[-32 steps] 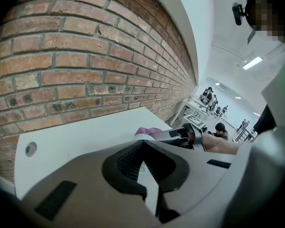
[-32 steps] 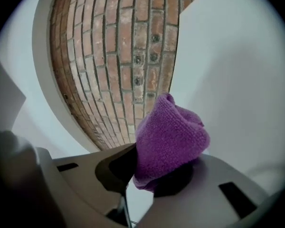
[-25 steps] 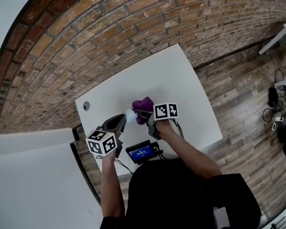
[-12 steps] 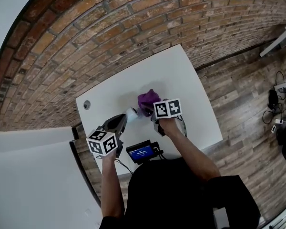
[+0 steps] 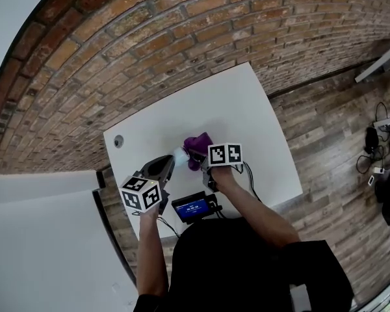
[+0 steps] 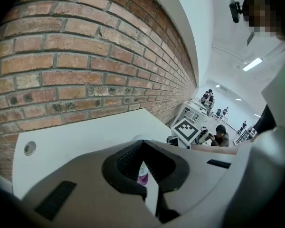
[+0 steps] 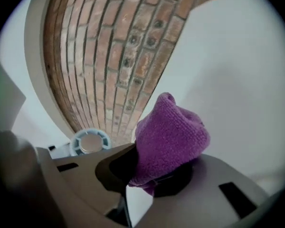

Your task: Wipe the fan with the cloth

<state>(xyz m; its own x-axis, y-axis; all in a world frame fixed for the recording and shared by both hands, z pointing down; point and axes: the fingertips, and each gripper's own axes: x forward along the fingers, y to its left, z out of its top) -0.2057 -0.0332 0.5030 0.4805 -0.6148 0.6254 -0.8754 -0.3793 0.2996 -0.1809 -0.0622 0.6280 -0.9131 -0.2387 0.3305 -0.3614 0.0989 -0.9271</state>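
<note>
Fan [image 5: 180,153] clamped at left tongs [image 5: 171,160] tip; right tongs [image 5: 199,156] grip purple cloth [image 5: 198,142], beside fan.

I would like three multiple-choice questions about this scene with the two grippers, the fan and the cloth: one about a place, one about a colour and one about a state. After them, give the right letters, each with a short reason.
1. Where is the fan?
A. At the tip of the left gripper
B. On the floor
C. Inside a drawer

2. What colour is the cloth?
A. Yellow
B. Purple
C. Black

3. How do the jaws of the right gripper stand?
A. Wide open and empty
B. Closed on the cloth
C. Closed on a cable

Answers:
1 A: the head view shows the fan right at the left gripper's tip.
2 B: the cloth is purple in the head view and the right gripper view.
3 B: the right gripper view shows the jaws pinching the cloth.
</note>
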